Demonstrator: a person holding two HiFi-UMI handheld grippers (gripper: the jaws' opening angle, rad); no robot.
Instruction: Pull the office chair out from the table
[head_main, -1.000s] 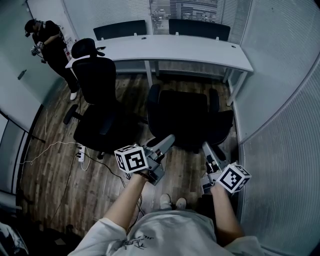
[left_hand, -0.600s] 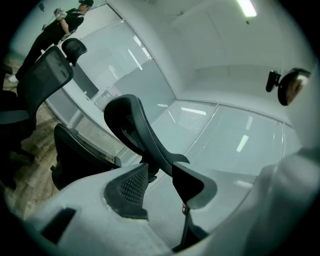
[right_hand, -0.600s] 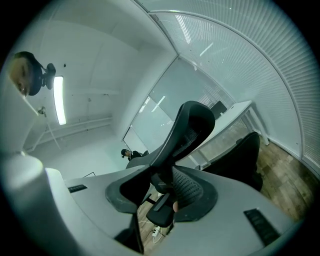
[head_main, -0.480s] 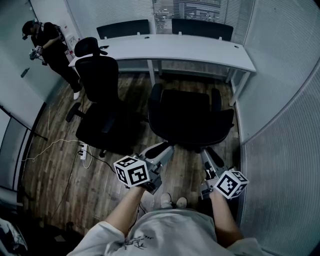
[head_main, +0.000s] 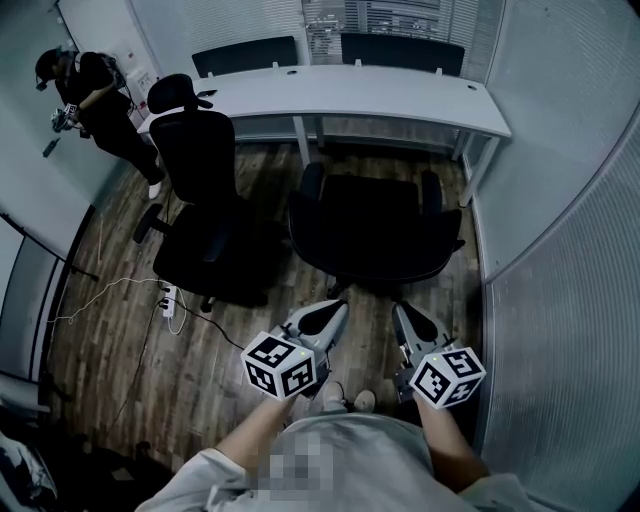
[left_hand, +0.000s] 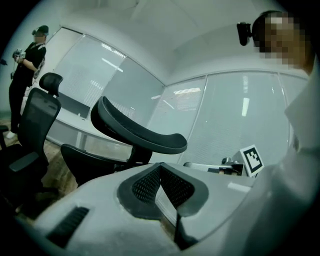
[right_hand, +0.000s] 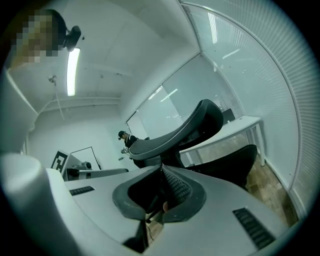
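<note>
The black office chair stands out from the white table, its back toward me. My left gripper and right gripper hover just short of the chair's back, apart from it. Both have just been closing and now stand shut with nothing between their fingers. In the left gripper view the chair's curved top rises beyond my left gripper. In the right gripper view that same curved top shows above my right gripper.
A second black chair with a headrest stands to the left. A person in dark clothes is at the far left wall. A cable and power strip lie on the wood floor. Glass partitions close the right side.
Both grippers have drawn back from the chair's back toward me and closed. They reached the chair's back a second ago and now hang clear of it.
</note>
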